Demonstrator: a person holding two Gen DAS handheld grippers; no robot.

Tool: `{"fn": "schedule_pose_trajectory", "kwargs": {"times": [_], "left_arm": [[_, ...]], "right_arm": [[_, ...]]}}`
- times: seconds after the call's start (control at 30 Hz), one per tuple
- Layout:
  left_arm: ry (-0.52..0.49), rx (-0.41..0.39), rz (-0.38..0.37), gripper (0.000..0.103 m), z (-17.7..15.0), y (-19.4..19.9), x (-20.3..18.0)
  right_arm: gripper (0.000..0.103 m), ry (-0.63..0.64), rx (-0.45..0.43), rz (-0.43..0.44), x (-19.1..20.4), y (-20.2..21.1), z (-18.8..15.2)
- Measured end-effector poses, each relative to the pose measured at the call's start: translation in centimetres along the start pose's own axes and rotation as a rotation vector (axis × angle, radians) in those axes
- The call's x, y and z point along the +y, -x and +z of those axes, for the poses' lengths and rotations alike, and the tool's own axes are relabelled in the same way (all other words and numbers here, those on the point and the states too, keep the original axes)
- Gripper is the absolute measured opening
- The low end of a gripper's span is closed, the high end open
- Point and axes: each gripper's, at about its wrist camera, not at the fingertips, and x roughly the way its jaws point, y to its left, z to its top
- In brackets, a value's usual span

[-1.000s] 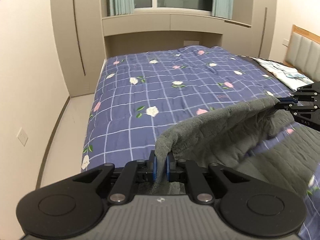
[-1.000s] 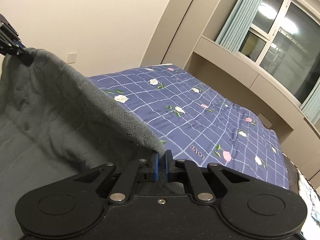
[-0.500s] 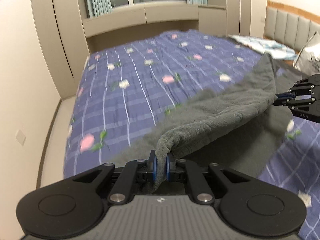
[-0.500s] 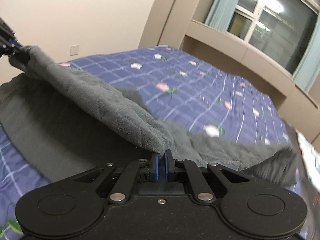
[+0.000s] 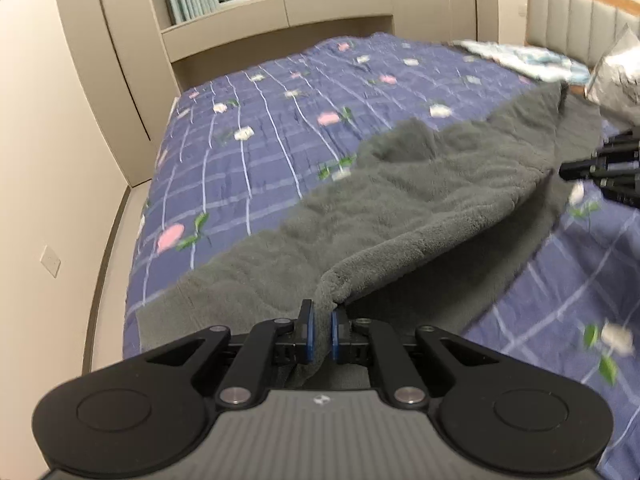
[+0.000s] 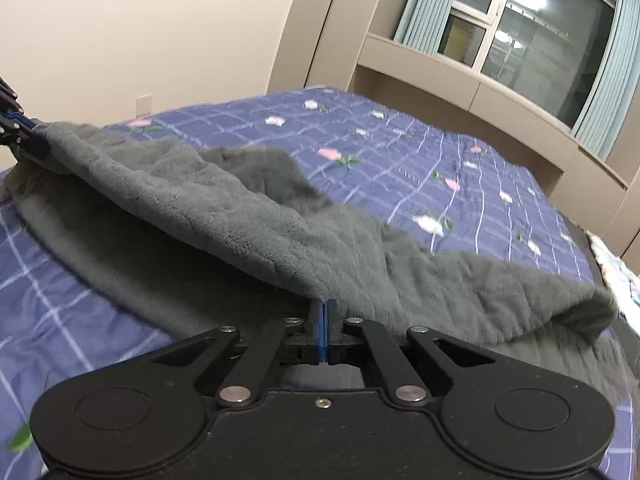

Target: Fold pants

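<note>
A bed [image 5: 256,168] covered by a blue checked floral quilt is set beneath a curtained window [image 6: 516,36]. Grey fleece pants [image 5: 400,208] are spread on it, their upper layer lifted, pinched by the left gripper [image 5: 321,330] and right gripper [image 6: 322,334], jaws clamped.

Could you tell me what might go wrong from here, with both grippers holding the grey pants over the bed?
1. The left gripper pinches only a thin corner of the pants; the plush fabric could slip out.
2. The right gripper also grips just the edge, so uneven lowering may skew the fold.
3. The lifted layer bulges over the lower one on the quilt, and could trap wrinkles.
</note>
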Motion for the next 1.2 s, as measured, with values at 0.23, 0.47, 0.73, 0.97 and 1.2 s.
{"fn": "schedule_pose_trajectory", "kwargs": {"times": [0.23, 0.47, 0.73, 0.97, 1.2], "left_arm": [[0.049, -0.003, 0.023, 0.007, -1.8, -0.6, -1.0], [0.078, -0.002, 0.010, 0.007, -1.4, -0.5, -0.3], [0.065, -0.012, 0.013, 0.007, -1.3, 0.3, -0.6], [0.027, -0.001, 0.014, 0.007, -2.1, 0.5, -1.2], [-0.019, 0.037, 0.037, 0.010, -2.7, -1.2, -2.3]], "right_arm": [[0.008, -0.034, 0.042, 0.002, 0.3, -0.9, -1.4], [0.051, 0.082, -0.019, -0.023, 2.5, -1.0, -0.8], [0.008, 0.263, -0.017, -0.024, 5.4, -2.6, 0.0], [0.006, 0.264, -0.041, -0.018, 4.6, 0.1, 0.0], [0.014, 0.222, 0.027, 0.014, 5.2, -1.8, -1.4]]}}
